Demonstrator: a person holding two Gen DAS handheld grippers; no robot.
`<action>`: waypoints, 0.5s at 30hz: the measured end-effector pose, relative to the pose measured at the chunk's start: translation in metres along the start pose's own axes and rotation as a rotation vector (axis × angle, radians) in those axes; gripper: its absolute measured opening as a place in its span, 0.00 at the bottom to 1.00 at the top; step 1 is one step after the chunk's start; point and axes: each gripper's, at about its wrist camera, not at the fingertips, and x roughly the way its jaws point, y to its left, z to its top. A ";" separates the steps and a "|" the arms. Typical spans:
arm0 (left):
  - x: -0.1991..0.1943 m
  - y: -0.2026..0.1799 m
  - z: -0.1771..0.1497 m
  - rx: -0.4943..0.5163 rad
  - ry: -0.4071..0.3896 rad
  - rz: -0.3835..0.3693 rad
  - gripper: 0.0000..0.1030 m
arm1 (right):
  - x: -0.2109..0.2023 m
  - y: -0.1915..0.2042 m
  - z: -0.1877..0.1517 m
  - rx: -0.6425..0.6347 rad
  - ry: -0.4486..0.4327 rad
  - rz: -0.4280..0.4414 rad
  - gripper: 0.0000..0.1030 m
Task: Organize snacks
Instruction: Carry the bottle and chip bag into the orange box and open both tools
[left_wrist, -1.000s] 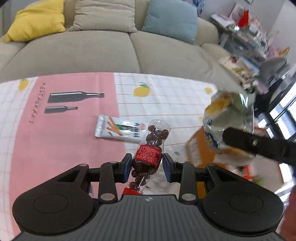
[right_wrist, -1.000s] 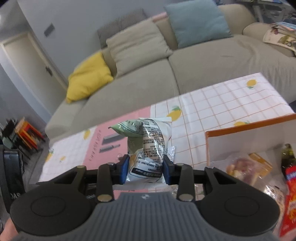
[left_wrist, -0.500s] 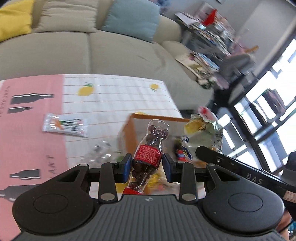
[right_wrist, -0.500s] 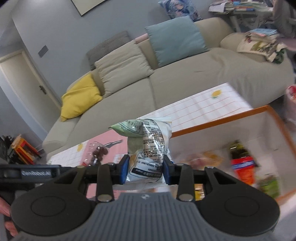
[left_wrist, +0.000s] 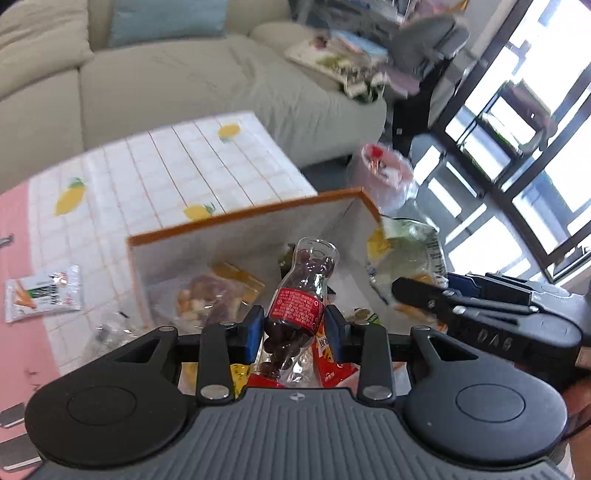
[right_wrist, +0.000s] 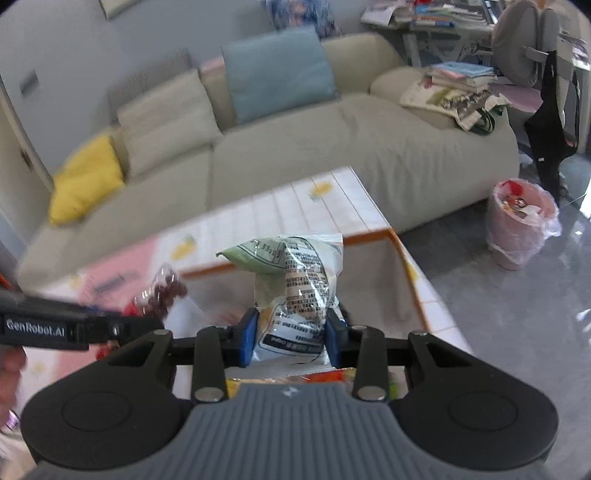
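- We have swung both loads from over the open bench to above the orange-rimmed box (left_wrist: 243, 218), our landmark; a second ago the box sat off to one side of both views, so we judge the drop-off is next.
- Left of the box, a flat foil stick-snack packet (left_wrist: 42, 293) lies on the bench (left_wrist: 177, 162), which wears a glossy grid-and-lemon cloth; it is not yet collected.
- Over the box's middle, our left gripper (left_wrist: 294, 326) has its jaws closed on the red label of a clear, hard plastic candy bottle (left_wrist: 301, 295), waisted in shape and full of round brown candies, base tilted away from us.
- Inside the box lie a crinkly clear bag of nuts (left_wrist: 207, 295) and red packets.
- Over the box's right side, our right gripper (right_wrist: 290, 332) has its jaws closed on a puffy green-and-white snack bag (right_wrist: 295, 284), soft film creased where it is pinched.
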 end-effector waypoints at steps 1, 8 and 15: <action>0.012 0.000 0.002 -0.008 0.025 -0.005 0.38 | 0.008 -0.001 0.000 -0.020 0.020 -0.014 0.34; 0.079 0.006 0.010 -0.032 0.132 0.035 0.38 | 0.070 -0.009 -0.003 -0.170 0.176 -0.088 0.34; 0.115 0.004 0.011 0.012 0.179 0.058 0.38 | 0.109 -0.015 -0.009 -0.222 0.287 -0.155 0.35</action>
